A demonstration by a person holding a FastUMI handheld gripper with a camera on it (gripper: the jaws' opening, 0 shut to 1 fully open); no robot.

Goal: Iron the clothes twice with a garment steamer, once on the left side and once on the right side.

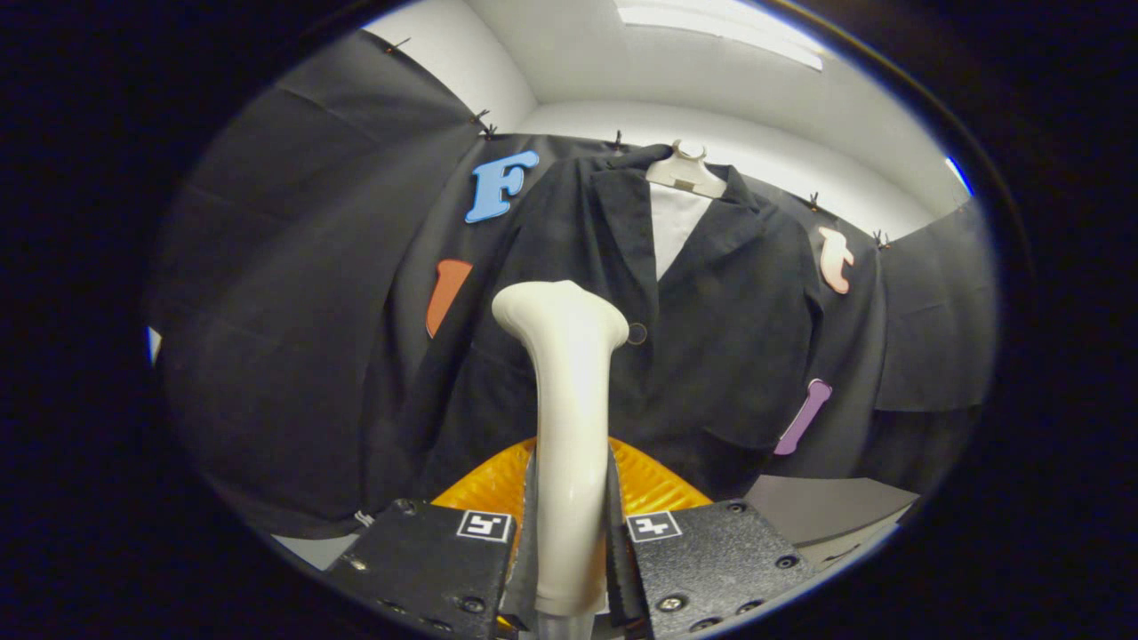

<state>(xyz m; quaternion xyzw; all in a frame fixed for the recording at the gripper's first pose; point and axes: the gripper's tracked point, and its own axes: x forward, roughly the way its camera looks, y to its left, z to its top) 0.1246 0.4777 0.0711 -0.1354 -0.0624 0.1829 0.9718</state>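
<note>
A black jacket (711, 338) hangs on a white hanger (685, 173) against the booth wall, over a white shirt front (674, 222). My gripper (569, 524) is shut on the handle of a cream-white garment steamer (569, 400), which stands upright between the two fingers. The steamer's flared head (560, 311) is up at the jacket's left front panel, close beside a dark button (637, 334). Whether the head touches the cloth cannot be told.
Orange ribbed finger pads (653, 484) flank the steamer handle. A grey tabletop (827, 507) lies below the jacket's hem on the right. White walls and a ceiling light (720, 27) rise above the black cloth.
</note>
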